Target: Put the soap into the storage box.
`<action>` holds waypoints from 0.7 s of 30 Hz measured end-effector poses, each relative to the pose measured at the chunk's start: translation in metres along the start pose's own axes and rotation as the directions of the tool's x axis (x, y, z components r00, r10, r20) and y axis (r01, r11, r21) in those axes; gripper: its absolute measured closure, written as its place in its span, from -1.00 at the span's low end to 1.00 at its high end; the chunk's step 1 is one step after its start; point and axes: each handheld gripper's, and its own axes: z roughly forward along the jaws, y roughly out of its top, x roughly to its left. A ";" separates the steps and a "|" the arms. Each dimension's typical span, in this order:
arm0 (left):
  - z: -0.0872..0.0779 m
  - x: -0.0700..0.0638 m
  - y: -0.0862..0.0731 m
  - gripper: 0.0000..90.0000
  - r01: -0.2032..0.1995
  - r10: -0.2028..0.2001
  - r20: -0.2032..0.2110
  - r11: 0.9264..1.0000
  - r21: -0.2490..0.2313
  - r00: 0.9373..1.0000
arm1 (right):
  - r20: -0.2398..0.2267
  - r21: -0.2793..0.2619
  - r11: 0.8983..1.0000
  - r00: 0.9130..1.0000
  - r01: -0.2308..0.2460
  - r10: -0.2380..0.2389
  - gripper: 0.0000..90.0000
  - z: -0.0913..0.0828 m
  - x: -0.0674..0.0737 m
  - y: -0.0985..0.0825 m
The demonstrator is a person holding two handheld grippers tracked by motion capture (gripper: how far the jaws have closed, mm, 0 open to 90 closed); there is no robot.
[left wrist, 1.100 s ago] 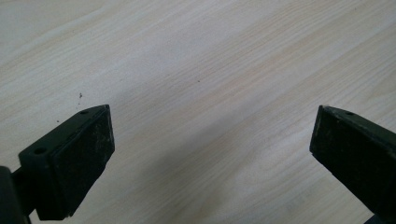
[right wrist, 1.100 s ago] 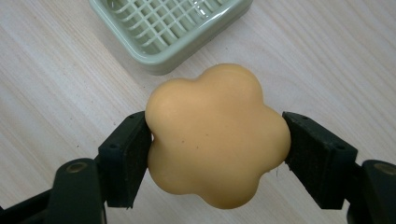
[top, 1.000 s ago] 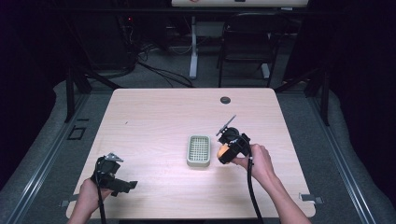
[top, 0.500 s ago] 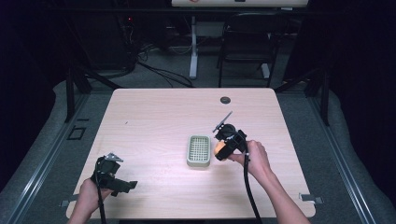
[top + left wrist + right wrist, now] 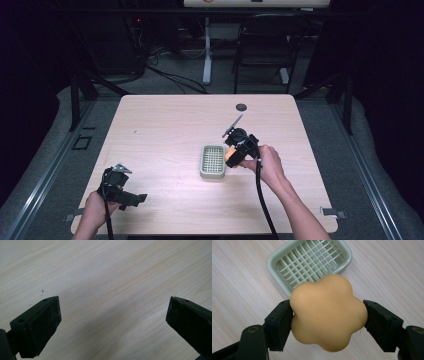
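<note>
Flower-shaped soap bar (image 5: 328, 315) being carried to the green soap dish (image 5: 310, 262).

The right gripper (image 5: 328, 317) is pinching the smooth, peach-coloured, lobed bar between its black jaws, holding it above the table (image 5: 165, 125) just right of the glossy, rounded-rectangle dish with its grid insert; the likely next move is centring it over the grid and lowering it. The left gripper (image 5: 112, 322) is idling at the near left, jaws spread wide over bare pale woodgrain.

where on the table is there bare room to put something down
Bare wood spans the far half of the table up to the round grommet, and the middle between the left claw and the green dish. It is crowded where the right claw holds the orange soap.
</note>
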 end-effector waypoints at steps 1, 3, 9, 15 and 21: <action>0.000 0.000 0.000 -1.00 0.000 0.000 0.000 1.000 0.000 1.000 | 0.000 -0.005 1.000 1.000 -0.001 0.001 -0.41 0.000 0.000 0.001; 0.000 0.000 0.000 -1.00 -0.001 0.001 0.000 1.000 0.000 1.000 | -0.002 -0.005 1.000 1.000 0.000 0.000 -0.41 0.000 0.001 0.004; 0.000 0.000 0.000 -1.00 0.001 -0.001 0.001 1.000 0.000 1.000 | -0.005 -0.004 1.000 1.000 0.010 -0.010 -0.41 0.002 0.002 0.011; 0.000 0.000 0.000 -1.00 -0.002 0.002 0.001 1.000 0.000 1.000 | -0.012 -0.014 1.000 1.000 0.009 -0.009 -0.42 0.006 0.003 0.018; 0.000 0.000 0.000 -1.00 0.000 0.000 0.001 1.000 0.001 1.000 | -0.015 -0.001 1.000 1.000 0.021 -0.021 -0.41 0.010 0.003 0.024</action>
